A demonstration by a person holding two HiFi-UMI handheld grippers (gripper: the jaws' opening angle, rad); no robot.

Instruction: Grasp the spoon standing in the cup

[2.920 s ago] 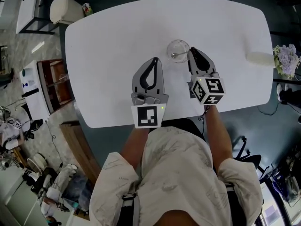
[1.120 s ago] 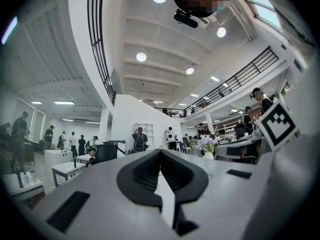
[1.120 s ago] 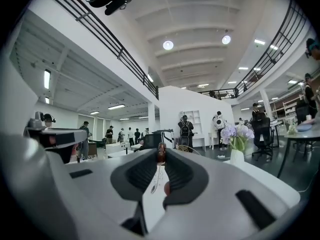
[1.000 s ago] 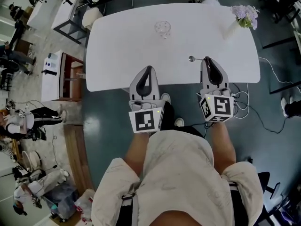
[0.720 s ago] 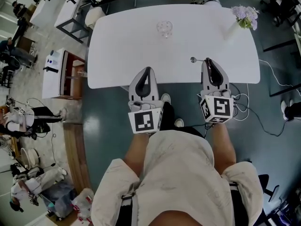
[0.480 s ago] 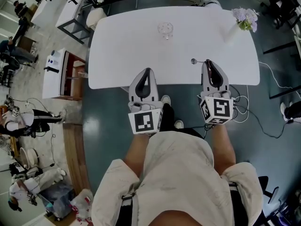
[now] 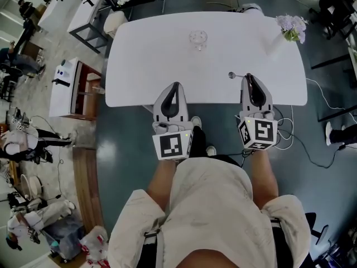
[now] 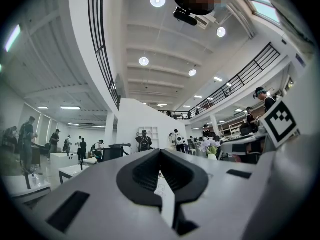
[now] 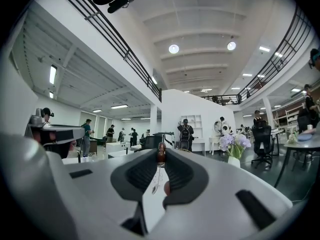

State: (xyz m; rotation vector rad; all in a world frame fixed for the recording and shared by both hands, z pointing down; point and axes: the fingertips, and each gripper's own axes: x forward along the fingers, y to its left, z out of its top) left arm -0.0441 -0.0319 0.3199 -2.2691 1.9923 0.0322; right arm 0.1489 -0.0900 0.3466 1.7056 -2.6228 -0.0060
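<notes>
My right gripper [image 7: 249,76] is shut on a metal spoon [image 7: 234,75], whose bowl sticks out to the left of the fingertips, above the white table [image 7: 145,66] near its front edge. In the right gripper view the spoon [image 9: 155,181] shows in the narrow gap between the jaws of that gripper [image 9: 160,156]. The clear glass cup [image 7: 198,39] stands far off at the table's back, with nothing in it that I can make out. My left gripper [image 7: 176,85] hovers over the front edge, shut and holding nothing; its jaws meet in the left gripper view [image 8: 160,152].
A vase of pale flowers [image 7: 290,27] stands at the table's back right corner and also shows in the right gripper view [image 9: 232,146]. Cables lie on the floor to the right [image 7: 290,133]. Desks and people fill the room to the left.
The right gripper, earlier at the glass cup, now holds the spoon near the table's front edge, far from the cup. Over the last second both grippers have barely moved.
</notes>
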